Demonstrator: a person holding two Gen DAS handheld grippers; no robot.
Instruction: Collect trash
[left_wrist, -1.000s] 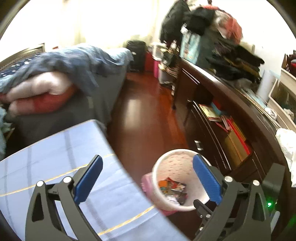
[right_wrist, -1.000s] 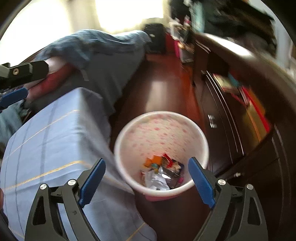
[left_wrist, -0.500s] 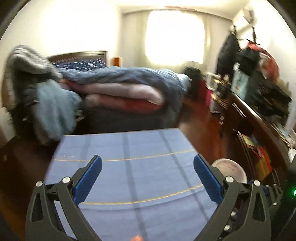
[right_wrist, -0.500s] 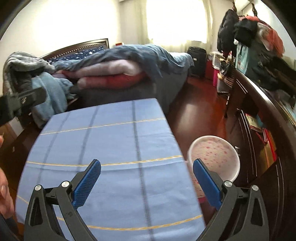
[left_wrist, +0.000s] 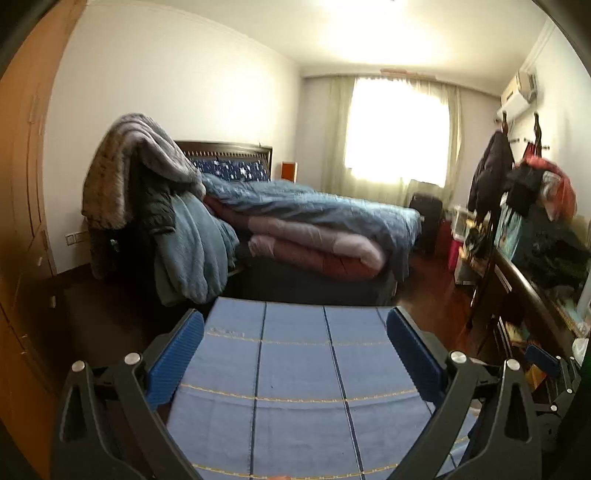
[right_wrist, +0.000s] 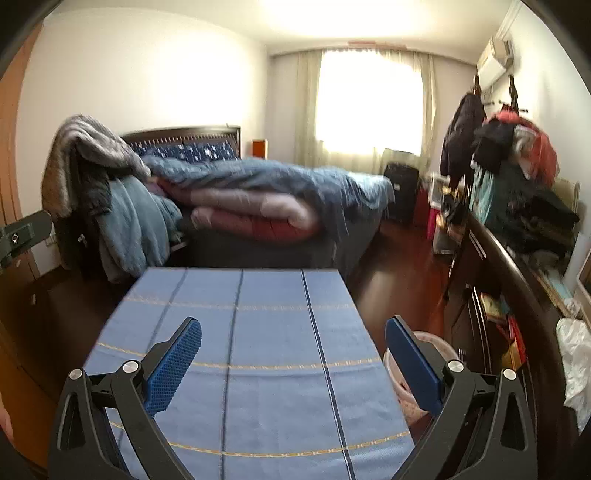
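Both hand-held grippers have swung up and away from the bin, which a second ago sat right under their fingers; now they look level across a bedroom. Left hand-held gripper (left_wrist: 294, 354) hangs over a blue-clothed surface (left_wrist: 295, 406), jaws wide apart with nothing between them. Right hand-held gripper (right_wrist: 293, 365), its jaws just opened to their widest and empty, hovers over the same surface (right_wrist: 266, 350). Bin (right_wrist: 424, 345) stands on the floor just beside the surface's right edge, half hidden behind the right finger; its contents cannot be seen. Beyond lies a bed (right_wrist: 258, 195) heaped with quilts.
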